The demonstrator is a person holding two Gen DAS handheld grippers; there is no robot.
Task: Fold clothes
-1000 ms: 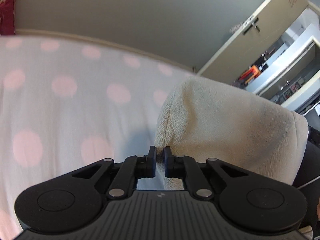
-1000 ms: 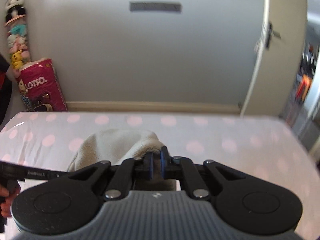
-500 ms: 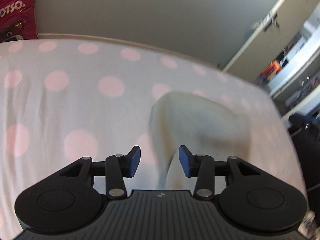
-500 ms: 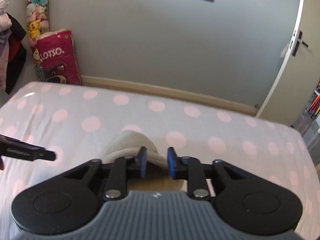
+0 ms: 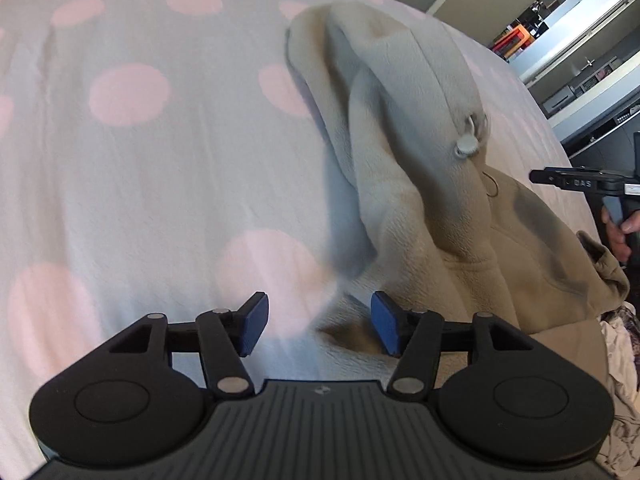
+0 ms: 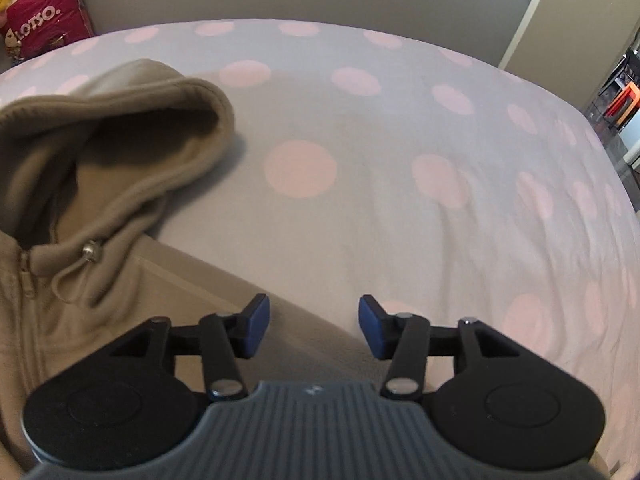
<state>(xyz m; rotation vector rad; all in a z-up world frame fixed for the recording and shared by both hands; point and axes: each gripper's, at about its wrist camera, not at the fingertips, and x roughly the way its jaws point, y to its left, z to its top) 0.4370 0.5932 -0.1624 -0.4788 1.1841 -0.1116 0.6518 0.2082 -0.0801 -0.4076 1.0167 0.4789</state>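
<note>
A beige fleece hoodie (image 5: 420, 152) lies on a bed with a grey sheet with pink dots (image 5: 132, 152). Its hood points away from me. In the right wrist view the hoodie (image 6: 100, 168) lies at the left, with zipper and drawstring toggle showing. My left gripper (image 5: 318, 330) is open and empty, just above the sheet at the hoodie's left edge. My right gripper (image 6: 314, 330) is open and empty over the hoodie's right shoulder edge. The right gripper also shows in the left wrist view (image 5: 580, 182), held by a hand at the far right.
A red LOTSO bag (image 6: 44, 20) stands against the grey wall beyond the bed. A door (image 6: 568, 16) and shelves (image 5: 580, 40) stand at the right. More crumpled fabric (image 5: 620, 344) lies at the bed's right edge.
Both grippers were shut on the hoodie a second ago and have let go. They opened wide and tilted down, and the hoodie now lies flat on the bed.
</note>
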